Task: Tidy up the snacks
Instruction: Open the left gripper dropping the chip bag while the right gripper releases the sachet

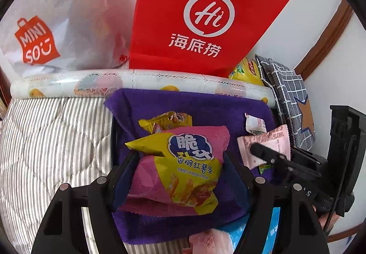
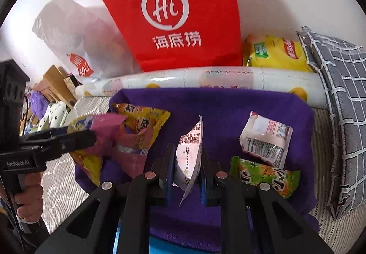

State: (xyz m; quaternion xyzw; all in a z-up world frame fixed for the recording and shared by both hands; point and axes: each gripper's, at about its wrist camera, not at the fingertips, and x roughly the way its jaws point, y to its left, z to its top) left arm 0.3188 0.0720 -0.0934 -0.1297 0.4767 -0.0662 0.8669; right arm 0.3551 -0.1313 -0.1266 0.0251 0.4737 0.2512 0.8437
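With 2 snacks in hand over the purple towel (image 1: 205,107) on the striped bed, the left gripper (image 1: 180,162) pinches a pink-and-yellow sweet-potato-stick bag (image 1: 183,162) and the right gripper (image 2: 186,162) a small white sachet (image 2: 189,153), so next comes setting each down tidily.

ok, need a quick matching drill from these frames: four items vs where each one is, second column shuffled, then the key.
Items:
1. sweet potato stick bag
2. pale pink packet
3. green packet
4. red bag

Places:
A. leaning on the wall behind the roll
B. between the left gripper jaws
C. lying on the purple cloth
D. pinched in the right gripper

Pairs: 1-B, 2-D, 3-C, 4-A
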